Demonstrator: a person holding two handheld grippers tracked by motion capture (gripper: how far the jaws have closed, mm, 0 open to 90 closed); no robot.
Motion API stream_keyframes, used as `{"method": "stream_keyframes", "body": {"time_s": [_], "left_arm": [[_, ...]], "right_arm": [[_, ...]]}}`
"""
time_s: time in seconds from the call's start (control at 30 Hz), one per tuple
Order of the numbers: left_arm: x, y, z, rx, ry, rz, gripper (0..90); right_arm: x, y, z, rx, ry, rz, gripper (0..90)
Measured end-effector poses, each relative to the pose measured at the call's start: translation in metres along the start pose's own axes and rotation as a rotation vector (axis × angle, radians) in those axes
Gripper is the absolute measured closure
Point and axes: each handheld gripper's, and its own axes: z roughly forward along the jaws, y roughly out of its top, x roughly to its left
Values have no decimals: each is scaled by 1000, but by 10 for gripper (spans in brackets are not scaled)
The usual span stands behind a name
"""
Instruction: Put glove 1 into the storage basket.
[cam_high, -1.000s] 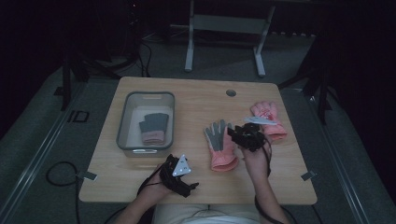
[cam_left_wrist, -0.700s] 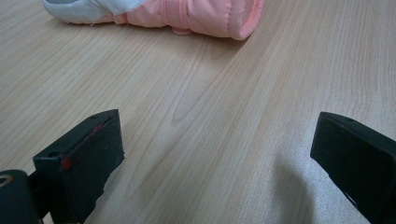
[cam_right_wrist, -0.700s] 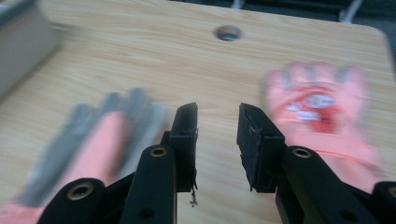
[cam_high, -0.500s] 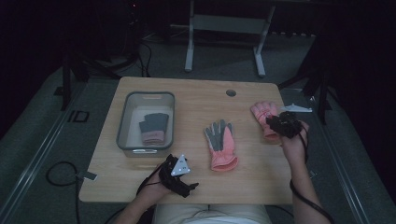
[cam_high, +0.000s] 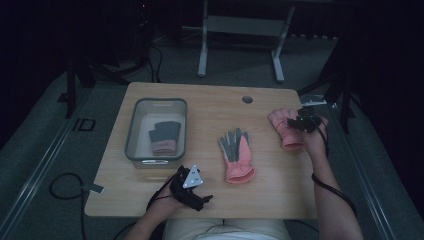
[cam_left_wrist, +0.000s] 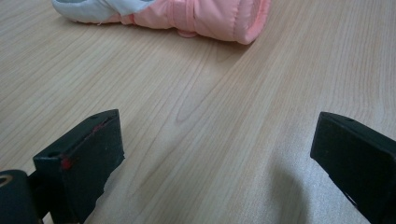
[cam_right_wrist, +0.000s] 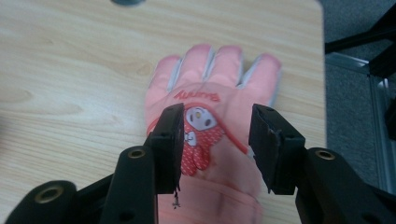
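Observation:
Palm up at the table's middle lies a pink glove with a grey palm (cam_high: 236, 155); its cuff (cam_left_wrist: 210, 18) shows far ahead in the left gripper view. A second pink glove (cam_high: 282, 129) lies near the right edge, and its back bears a cartoon picture (cam_right_wrist: 205, 126). My right gripper (cam_high: 296, 122) hovers just over it. Its jaws (cam_right_wrist: 217, 116) have just been opening and straddle the picture without pressing it. My left gripper (cam_high: 204, 200) rests at the table's near edge, open wide (cam_left_wrist: 219, 135) over bare wood.
A grey bin (cam_high: 134, 135) at the table's left holds a dark grey and pink glove (cam_high: 162, 137). A round hole (cam_high: 247, 99) sits near the far edge. The wooden table (cam_high: 200, 115) ends just right of the right glove; dark floor and stand legs lie beyond.
My right hand has moved from the middle glove to the glove by the right edge. The left gripper has stayed put.

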Motion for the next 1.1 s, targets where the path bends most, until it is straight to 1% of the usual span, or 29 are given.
{"method": "stream_keyframes", "body": {"time_s": [0.03,0.07,0.1,0.13,0.17,0.2,0.23,0.27,0.3,0.33,0.37,0.4,0.43,0.5,0.57,0.63,0.7,0.77,0.8,0.83,0.87,0.9,0.93,0.97,1.03,1.1], "left_arm": [[0,0,0,-2,-1,-3,21],[0,0,0,-2,-1,-3,21],[1,0,0,-5,-1,-1,21],[1,-1,0,-2,3,-5,21],[1,-1,0,-2,3,-5,21],[1,-1,0,0,4,-5,20],[1,-1,0,0,4,-5,21],[1,-1,0,3,4,-2,21],[1,-1,0,3,4,-2,21],[1,-1,0,4,2,-1,20],[1,-1,0,3,-1,-3,20],[1,-1,0,1,2,-8,20],[1,-1,0,1,2,-8,21],[2,-1,0,2,3,-8,20],[2,-1,0,2,3,-6,20],[2,-1,0,2,2,-7,20],[3,-1,0,1,0,-15,20],[3,-1,0,-4,-3,-21,20],[3,-1,0,1,2,-17,21],[3,-1,0,1,2,-17,20],[3,-1,0,1,2,-17,20],[2,-1,0,2,2,-13,20],[2,-1,0,1,2,-12,20],[2,-1,0,2,2,-12,20],[2,0,0,5,-1,-14,20],[2,-1,0,5,3,-13,20]], "right_arm": [[2,1,4,13,-1,-1,554],[2,1,4,13,-1,-1,554],[4,1,8,22,-4,1,554],[7,1,16,49,-7,-7,565],[7,1,16,49,-7,-7,565],[11,-1,25,83,-21,-28,570],[11,-1,25,83,-21,-28,570],[12,-4,33,103,-29,-39,584],[12,-4,33,103,-29,-39,584],[12,-6,35,97,-30,-3,653],[13,-6,36,95,-43,0,709],[13,-6,35,91,-54,12,776],[13,-6,35,91,-54,12,776],[10,-7,34,81,-46,47,841],[8,-8,31,64,-34,74,852],[8,-9,30,54,-35,75,855],[9,-9,20,39,-43,80,863],[11,-7,9,21,-41,73,866],[12,-6,2,11,-46,64,869],[12,-6,2,11,-46,64,869],[14,-6,-6,-3,-51,60,869],[14,-6,-6,-3,-51,60,871],[18,-5,-23,-29,-31,61,872],[20,-6,-32,-43,-32,61,874],[25,-9,-48,-61,-20,61,874],[31,-13,-64,-78,-22,55,875]]}}
